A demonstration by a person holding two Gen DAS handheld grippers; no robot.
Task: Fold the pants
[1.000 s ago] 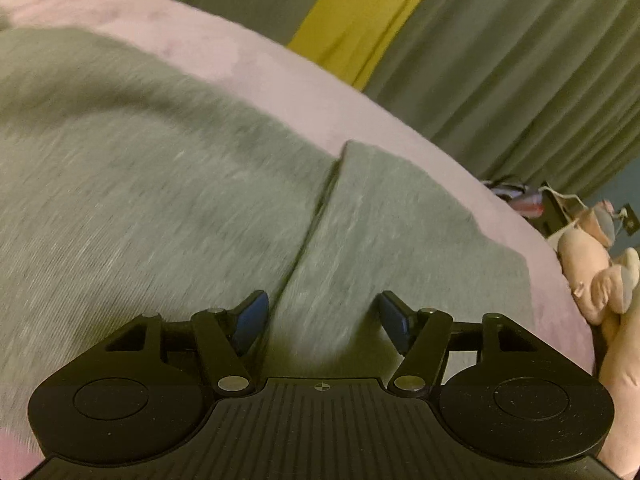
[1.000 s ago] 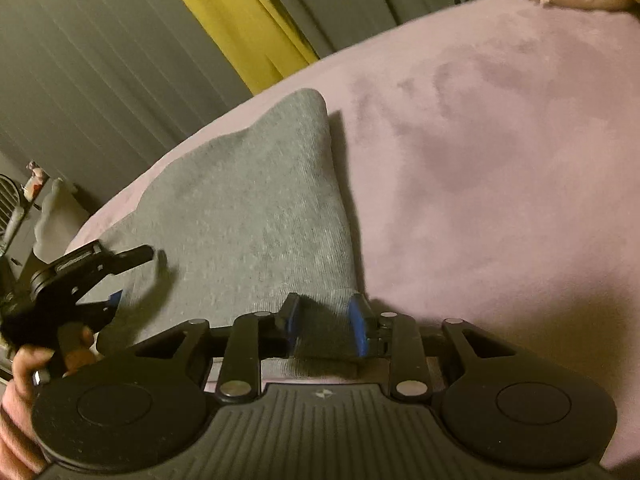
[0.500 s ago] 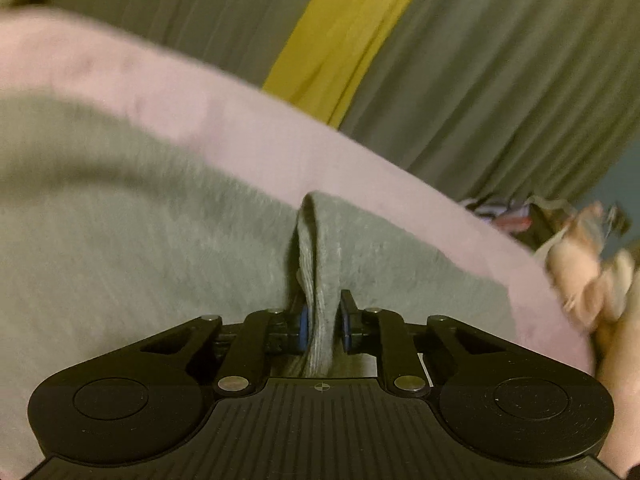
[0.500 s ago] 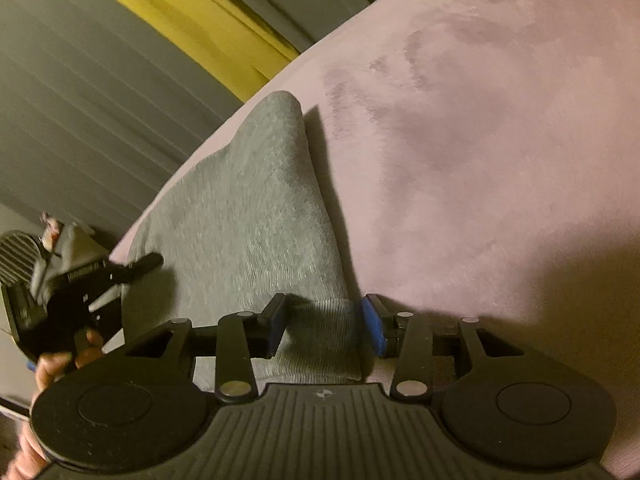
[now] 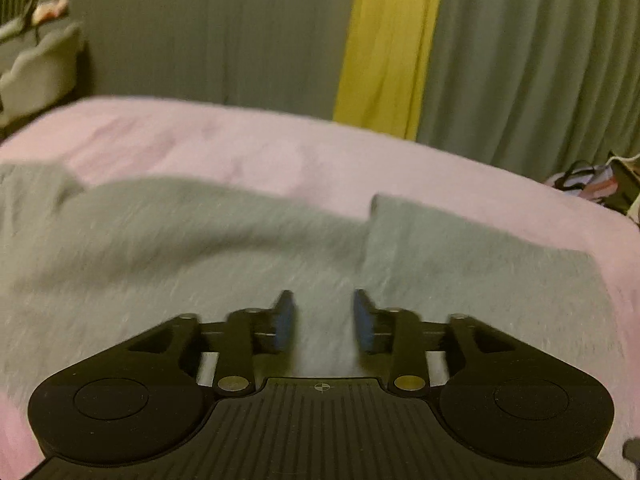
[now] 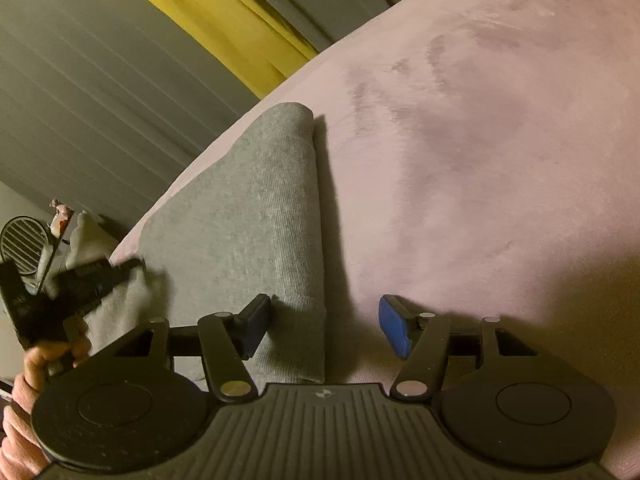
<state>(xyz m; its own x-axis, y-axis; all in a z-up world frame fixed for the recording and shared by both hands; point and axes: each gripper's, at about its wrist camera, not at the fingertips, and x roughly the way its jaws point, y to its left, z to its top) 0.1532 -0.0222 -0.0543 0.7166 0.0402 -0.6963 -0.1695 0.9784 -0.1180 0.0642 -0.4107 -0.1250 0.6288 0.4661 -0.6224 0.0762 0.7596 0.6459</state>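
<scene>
Grey pants lie spread over a pink bed cover. My left gripper hovers above them with its jaws opening; the blue pads stand apart and nothing is pinched between them. In the right wrist view the pants show as a folded stack with a thick fold along their right side. My right gripper is at the stack's near corner with its jaws opening. The corner lies between the pads, beside the left one, and is not squeezed. The left gripper shows blurred at the stack's far left, held by a hand.
Grey-green curtains with a yellow strip hang behind the bed. A fan and a pale soft object stand off the bed's left end. Bags and clutter sit past its right edge. Bare pink cover stretches right of the pants.
The left gripper shut on a raised fold of cloth, then let it go and lifted; the cloth lies flat again. The right gripper's jaws widened off the pants' corner.
</scene>
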